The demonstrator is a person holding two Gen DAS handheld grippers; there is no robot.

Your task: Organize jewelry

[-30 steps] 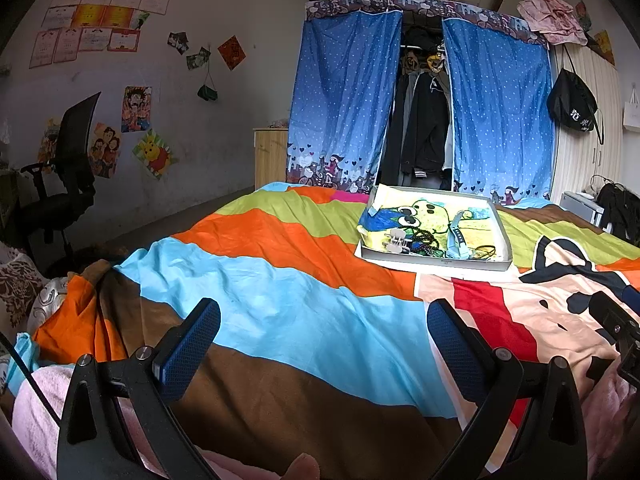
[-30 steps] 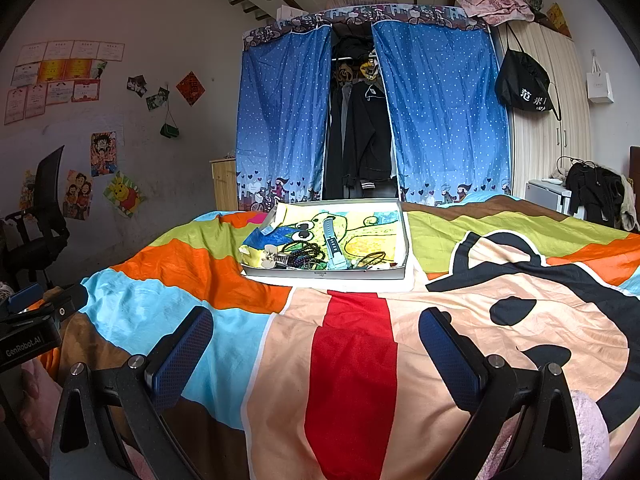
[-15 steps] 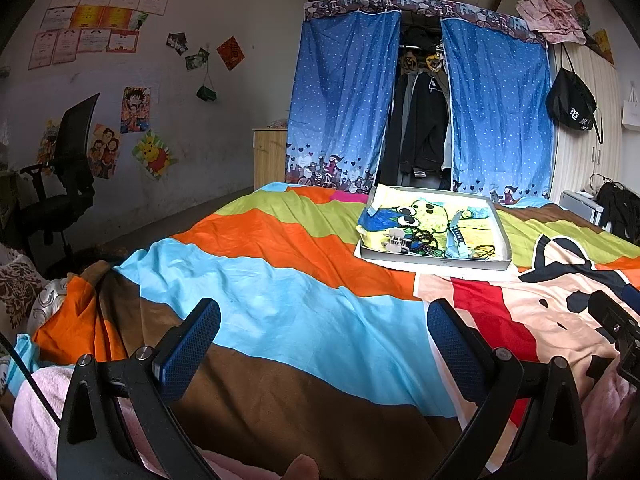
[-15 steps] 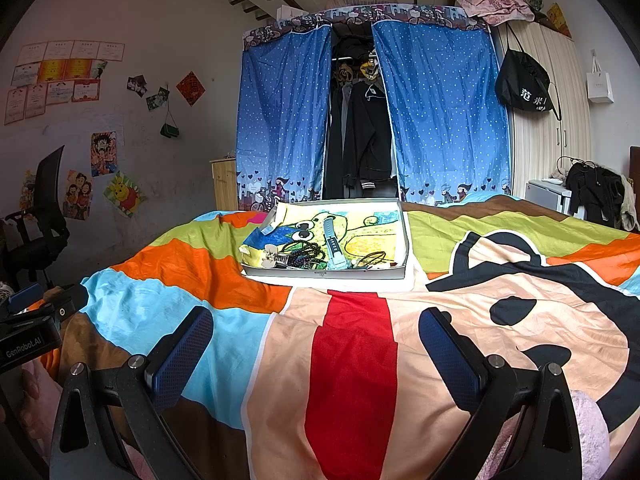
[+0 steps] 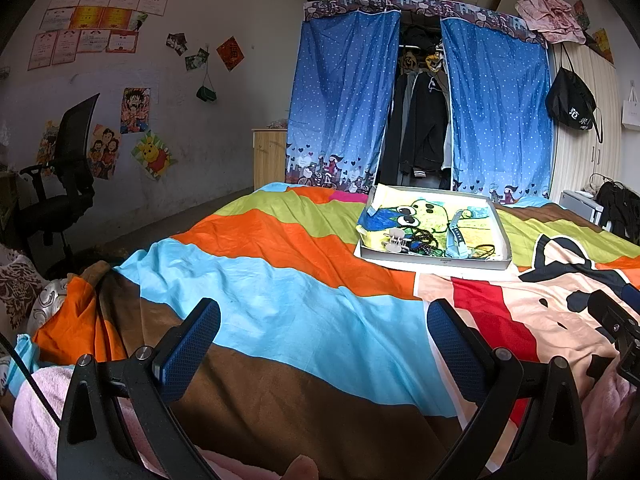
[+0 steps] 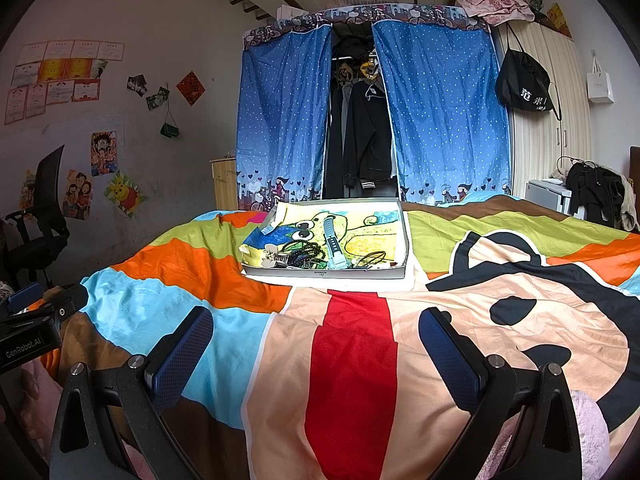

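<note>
A shallow white box (image 5: 436, 261) with a cartoon lining sits far ahead on the bed; it also shows in the right wrist view (image 6: 326, 272). At its near edge lie a pale hair claw (image 5: 394, 242), dark bead strings (image 5: 424, 240), a light blue watch strap (image 5: 456, 236) and thin dark cords (image 5: 482, 250). The right wrist view shows the claw (image 6: 269, 255), the beads (image 6: 302, 254) and the strap (image 6: 334, 246). My left gripper (image 5: 323, 338) is open and empty, low over the blanket. My right gripper (image 6: 316, 340) is open and empty, also well short of the box.
A striped, cartoon-printed blanket (image 5: 280, 280) covers the bed. An office chair (image 5: 60, 184) stands at the left wall. Blue curtains (image 5: 344, 100) frame a wardrobe of dark clothes behind the bed. Pink fabric (image 6: 588, 428) lies under the grippers.
</note>
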